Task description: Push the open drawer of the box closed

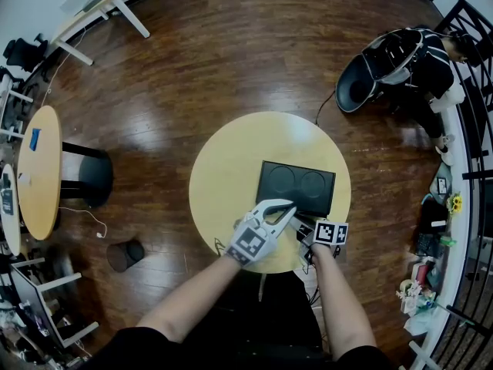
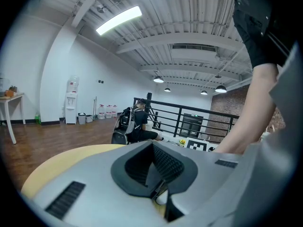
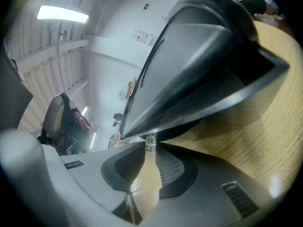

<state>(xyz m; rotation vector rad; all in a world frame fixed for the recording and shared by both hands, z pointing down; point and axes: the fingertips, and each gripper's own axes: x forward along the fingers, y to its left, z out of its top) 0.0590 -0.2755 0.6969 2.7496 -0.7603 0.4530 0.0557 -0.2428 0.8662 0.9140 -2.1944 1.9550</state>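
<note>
Fingers (image 3: 173, 167) on my right gripper (image 3: 150, 156) pinch the drawer's (image 3: 189, 93) small clear knob (image 3: 150, 143) — left gripper (image 2: 152, 169) closed on nothing — it looks light, rigid and free-sliding, so I'd push squarely there.

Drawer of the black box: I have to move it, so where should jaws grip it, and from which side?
Grip the clear knob on the drawer front, coming from the table's near edge. It juts from a flat face and is narrow enough for the right gripper's jaws, which sit closed on it.

Bright, even light from a ceiling strip lamp (image 2: 118, 20); soft glare on the wooden floor (image 1: 154, 133); fisheye curvature, dark corners, close foreground blurred.
</note>
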